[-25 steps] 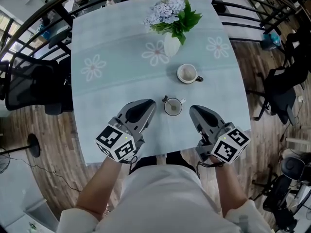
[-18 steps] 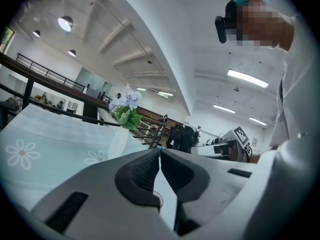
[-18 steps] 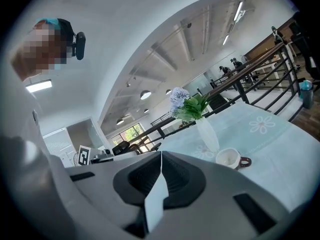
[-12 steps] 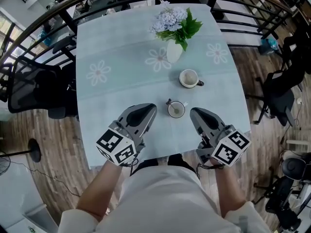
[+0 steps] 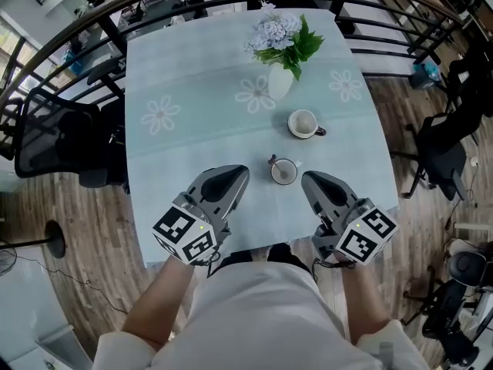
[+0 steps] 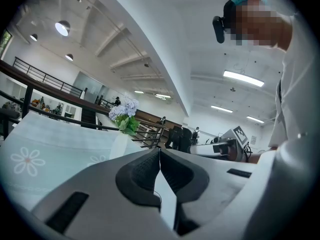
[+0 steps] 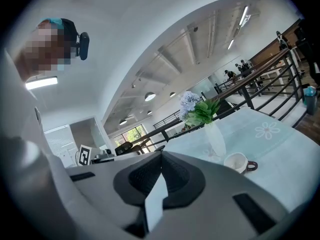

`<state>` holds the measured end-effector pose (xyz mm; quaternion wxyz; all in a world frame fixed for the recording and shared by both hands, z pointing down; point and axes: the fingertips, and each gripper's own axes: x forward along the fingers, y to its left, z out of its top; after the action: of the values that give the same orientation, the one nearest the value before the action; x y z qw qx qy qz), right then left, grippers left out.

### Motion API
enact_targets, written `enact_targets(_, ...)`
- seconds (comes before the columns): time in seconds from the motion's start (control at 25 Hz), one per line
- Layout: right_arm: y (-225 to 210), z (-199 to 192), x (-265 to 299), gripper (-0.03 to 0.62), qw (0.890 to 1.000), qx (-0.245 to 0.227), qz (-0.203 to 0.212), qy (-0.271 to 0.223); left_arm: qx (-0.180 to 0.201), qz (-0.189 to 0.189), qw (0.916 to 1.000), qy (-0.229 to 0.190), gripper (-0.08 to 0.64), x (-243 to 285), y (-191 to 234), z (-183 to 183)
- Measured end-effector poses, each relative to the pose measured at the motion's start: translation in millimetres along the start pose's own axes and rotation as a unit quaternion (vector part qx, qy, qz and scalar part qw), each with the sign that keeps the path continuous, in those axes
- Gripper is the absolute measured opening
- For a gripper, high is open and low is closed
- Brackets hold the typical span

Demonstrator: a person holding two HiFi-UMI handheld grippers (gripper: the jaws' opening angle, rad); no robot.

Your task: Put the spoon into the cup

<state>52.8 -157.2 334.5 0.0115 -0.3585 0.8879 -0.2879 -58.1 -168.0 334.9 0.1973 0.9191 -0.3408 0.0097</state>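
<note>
A small white cup (image 5: 283, 172) stands near the table's front edge. The spoon (image 5: 273, 161) rests in it, its dark handle end sticking out at the upper left. A second white cup (image 5: 304, 123) with a brown handle sits farther back and also shows in the right gripper view as a cup (image 7: 239, 161). My left gripper (image 5: 237, 177) hovers just left of the near cup, shut and empty. My right gripper (image 5: 310, 180) hovers just right of it, also shut and empty. In both gripper views the pads meet, on the left gripper (image 6: 159, 152) and the right gripper (image 7: 161, 155) alike.
A white vase of blue flowers (image 5: 281, 75) stands at the back middle of the pale blue flowered tablecloth (image 5: 177, 153). A black railing (image 5: 69, 37) curves behind the table. Black office chairs (image 5: 54, 141) stand at the left and right sides.
Both grippers have drawn back a little toward me from the near cup. The cup with the spoon has stayed where it stood.
</note>
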Motion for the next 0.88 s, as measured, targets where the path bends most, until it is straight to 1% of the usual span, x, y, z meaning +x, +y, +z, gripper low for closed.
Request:
enact_targets(0.32,5.2,-3.4,1.3,0.021,1.0,-0.008,0.0,0.004,0.001,-0.003,1.0,0.0,0.023,-2.1,-2.2,0.3)
enact_targets(0.88,0.3,-8.5,1.7,0.021,1.0,-0.004,0.001,0.009,0.001,-0.001,1.0,0.004,0.023,1.5,-1.3,-5.3)
